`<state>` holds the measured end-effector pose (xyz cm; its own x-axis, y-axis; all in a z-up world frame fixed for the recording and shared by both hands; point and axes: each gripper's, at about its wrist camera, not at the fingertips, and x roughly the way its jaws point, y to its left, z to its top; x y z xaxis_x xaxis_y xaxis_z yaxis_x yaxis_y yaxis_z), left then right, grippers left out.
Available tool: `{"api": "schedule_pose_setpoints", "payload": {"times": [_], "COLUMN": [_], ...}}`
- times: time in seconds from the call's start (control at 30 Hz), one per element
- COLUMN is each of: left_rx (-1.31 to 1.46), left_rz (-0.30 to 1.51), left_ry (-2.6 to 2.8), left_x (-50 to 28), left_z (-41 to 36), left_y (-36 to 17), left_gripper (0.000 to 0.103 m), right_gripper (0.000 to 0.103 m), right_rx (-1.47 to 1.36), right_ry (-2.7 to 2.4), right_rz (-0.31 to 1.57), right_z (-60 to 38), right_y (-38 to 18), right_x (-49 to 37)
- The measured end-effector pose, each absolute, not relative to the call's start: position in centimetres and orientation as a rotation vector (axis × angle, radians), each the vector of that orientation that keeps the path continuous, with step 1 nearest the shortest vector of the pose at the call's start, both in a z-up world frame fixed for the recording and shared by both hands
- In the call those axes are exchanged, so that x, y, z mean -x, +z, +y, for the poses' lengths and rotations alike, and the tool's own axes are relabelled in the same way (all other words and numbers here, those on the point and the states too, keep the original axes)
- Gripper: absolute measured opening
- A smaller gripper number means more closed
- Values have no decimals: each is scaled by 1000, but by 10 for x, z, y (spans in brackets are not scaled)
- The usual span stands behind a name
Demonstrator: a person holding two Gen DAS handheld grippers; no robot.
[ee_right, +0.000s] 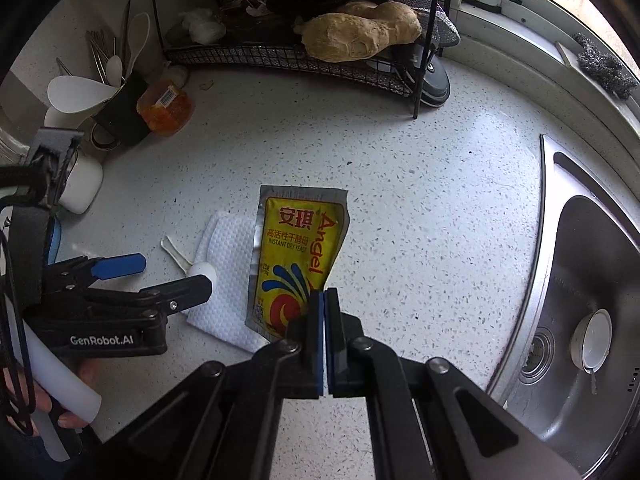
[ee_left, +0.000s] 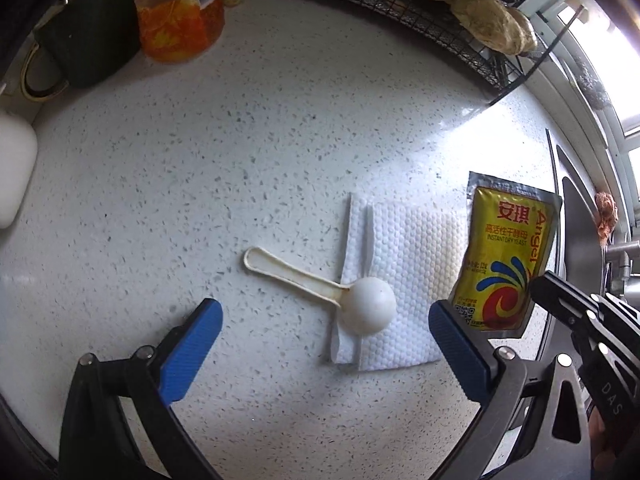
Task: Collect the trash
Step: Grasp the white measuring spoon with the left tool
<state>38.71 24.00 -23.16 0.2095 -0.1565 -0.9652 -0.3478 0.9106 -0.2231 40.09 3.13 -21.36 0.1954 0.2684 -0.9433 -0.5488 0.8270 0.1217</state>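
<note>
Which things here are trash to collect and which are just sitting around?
Trash for the job:
yeast packet, pinched in the right tool
paper towel
plastic scoop

Just lying about:
ginger on wire rack
utensil holder
sink

I see a yellow yeast sachet [ee_right: 298, 256] with a silver border, torn open at its far end, hanging upright with its near corner pinched, seemingly just clear of the counter. Left of it a folded white paper towel [ee_left: 404, 276] lies flat, a white plastic scoop [ee_left: 362, 310] resting bowl-down across its left edge.
</note>
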Motion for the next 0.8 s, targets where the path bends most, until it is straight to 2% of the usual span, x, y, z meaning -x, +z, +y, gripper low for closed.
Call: {"api": "schedule_pose_setpoints", "payload": {"times": [0.17, 0.5, 0.57, 0.67, 0.77, 0.8], "left_rx": [379, 304, 290, 276, 284, 296], "left_rz": [1376, 1410, 1409, 1403, 1384, 1380], "left_ry": [155, 219, 227, 237, 240, 234], "left_x": [-391, -399, -404, -411, -414, -418], "left_z": [240, 222, 215, 201, 192, 189], "left_y": [-232, -235, -235, -234, -228, -226], "left_gripper": [102, 93, 89, 75, 47, 32], "right_gripper": [0, 0, 0, 0, 0, 0], "right_rx": [252, 227, 222, 213, 202, 201], "right_ry": [584, 574, 570, 565, 559, 558], "right_rz": [1260, 1266, 1268, 1266, 1263, 1261], "right_z": [30, 25, 24, 22, 18, 18], "right_y": [-214, -218, -218, -217, -215, -215], "right_x": [-401, -404, -404, -405, -406, -406]}}
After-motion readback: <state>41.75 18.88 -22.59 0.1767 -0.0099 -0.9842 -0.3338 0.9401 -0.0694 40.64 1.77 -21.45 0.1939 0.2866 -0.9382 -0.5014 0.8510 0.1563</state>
